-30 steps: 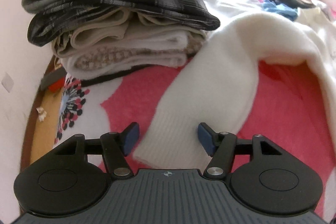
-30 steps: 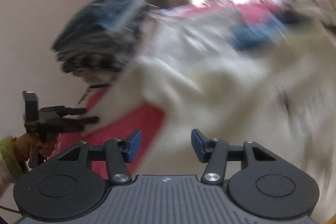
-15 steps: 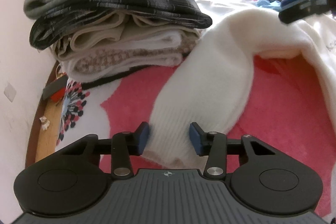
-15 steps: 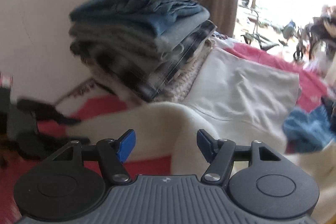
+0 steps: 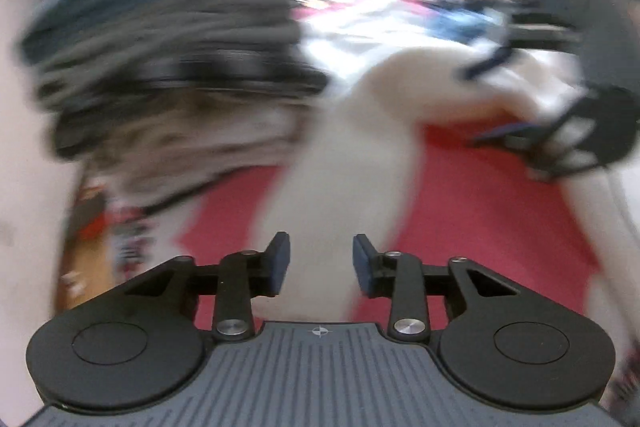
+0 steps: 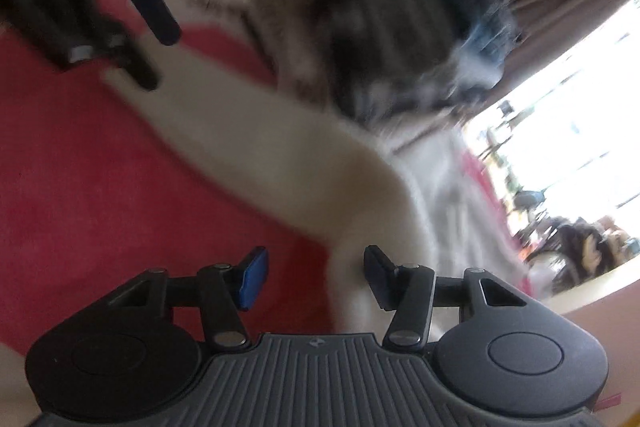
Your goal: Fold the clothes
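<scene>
The soft cream-white knitted sweater (image 5: pixel 352 155) lies spread on the pink-red bedcover (image 5: pixel 472 211), one long sleeve stretched toward the left gripper (image 5: pixel 321 261). That gripper pinches the sleeve's cuff between its blue pads. The right gripper (image 6: pixel 316 277) hovers at the shoulder end, its jaws closing with the thick fabric between them but not yet clearly pressed. The step in hand looks like folding this sleeve across the body. Next, the right needs a firm hold before the cuff is carried over. A blurred stack of folded clothes (image 5: pixel 172 67) stands just beside the sleeve.
</scene>
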